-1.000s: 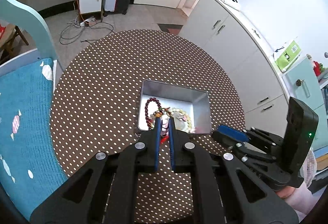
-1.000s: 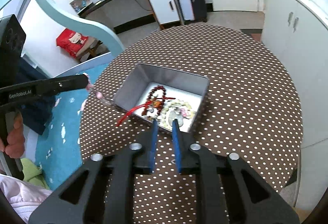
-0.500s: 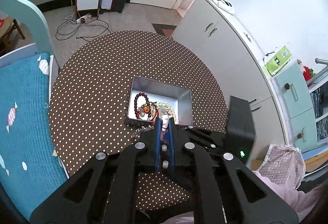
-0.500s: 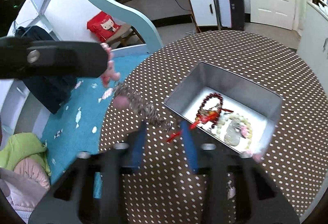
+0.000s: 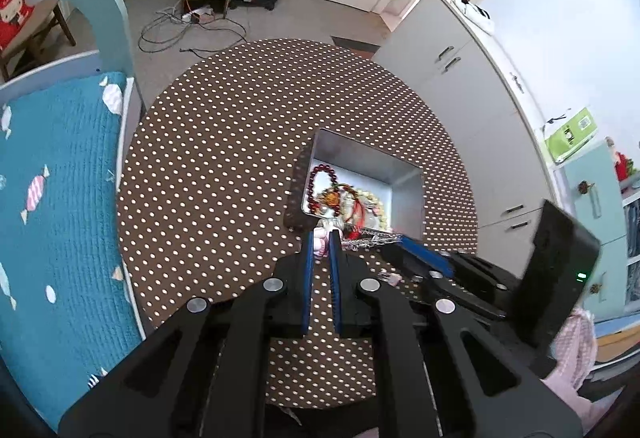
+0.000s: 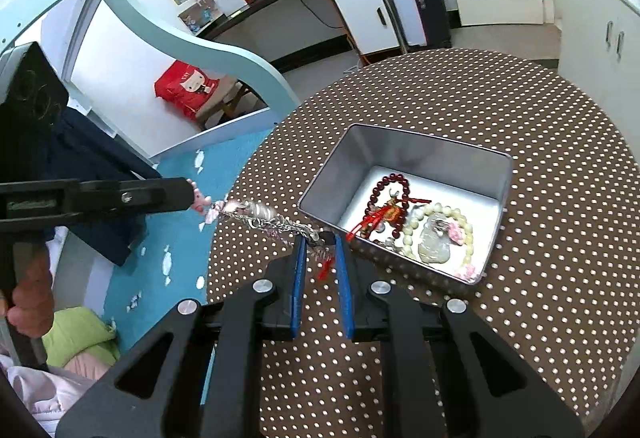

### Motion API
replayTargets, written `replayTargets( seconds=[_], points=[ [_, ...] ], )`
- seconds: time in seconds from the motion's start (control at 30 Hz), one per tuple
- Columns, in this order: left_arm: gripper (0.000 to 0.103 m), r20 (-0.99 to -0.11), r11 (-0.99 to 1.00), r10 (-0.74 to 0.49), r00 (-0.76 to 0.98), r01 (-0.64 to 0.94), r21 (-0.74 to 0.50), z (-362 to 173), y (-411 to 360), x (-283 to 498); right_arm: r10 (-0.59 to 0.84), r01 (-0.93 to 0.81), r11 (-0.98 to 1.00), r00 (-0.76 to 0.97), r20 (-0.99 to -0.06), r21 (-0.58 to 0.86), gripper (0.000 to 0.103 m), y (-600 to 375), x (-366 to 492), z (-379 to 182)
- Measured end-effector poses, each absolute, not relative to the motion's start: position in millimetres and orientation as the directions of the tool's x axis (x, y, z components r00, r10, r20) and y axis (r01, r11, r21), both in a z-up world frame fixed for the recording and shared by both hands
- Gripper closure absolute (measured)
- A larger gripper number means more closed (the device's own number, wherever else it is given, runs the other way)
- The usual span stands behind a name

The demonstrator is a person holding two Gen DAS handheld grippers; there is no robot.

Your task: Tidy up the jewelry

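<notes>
Silver chain hangs strung between our two grippers, just beside the tin's near corner and above the table. Our left gripper is pinched tight on its pink charm end. Our right gripper has just been closing and now stands narrow on the other end, where a red tassel dangles. We judge the chain light, limp and slippery, its charms liable to snag, so the ends are the best hold. Red beads and pale beads already lie in the tin. The table wears a brown dotted cloth, in a bedroom with white cabinets.
</notes>
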State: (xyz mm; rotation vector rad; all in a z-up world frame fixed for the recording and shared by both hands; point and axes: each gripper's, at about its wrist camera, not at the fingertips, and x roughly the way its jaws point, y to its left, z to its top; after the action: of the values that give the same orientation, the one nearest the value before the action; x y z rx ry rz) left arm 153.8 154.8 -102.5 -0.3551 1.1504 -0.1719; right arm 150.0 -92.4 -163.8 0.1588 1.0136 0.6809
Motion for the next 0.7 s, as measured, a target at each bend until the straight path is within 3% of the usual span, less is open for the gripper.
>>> replayTargets(
  seconds=[0.03,0.07,0.7],
  points=[
    [0.096,-0.862,0.930,-0.312,0.400,-0.055,-0.363,-105.1,156.9,153.7,0.581,-0.435,0.796,0.354,-0.733,0.421,0.090,-96.5,148.8,-162.5],
    [0.096,-0.862,0.929,-0.312,0.400,-0.062,-0.365,-106.9,158.5,153.9,0.569,-0.420,0.807,0.363,-0.738,0.415,0.101,-99.5,147.9,-162.9],
    [0.097,-0.846,0.921,-0.358,0.395,0.000,-0.390,-108.6,148.3,158.8,0.514,-0.329,0.854,0.412,-0.752,0.403,0.101,-129.9,136.9,-147.2]
  ],
)
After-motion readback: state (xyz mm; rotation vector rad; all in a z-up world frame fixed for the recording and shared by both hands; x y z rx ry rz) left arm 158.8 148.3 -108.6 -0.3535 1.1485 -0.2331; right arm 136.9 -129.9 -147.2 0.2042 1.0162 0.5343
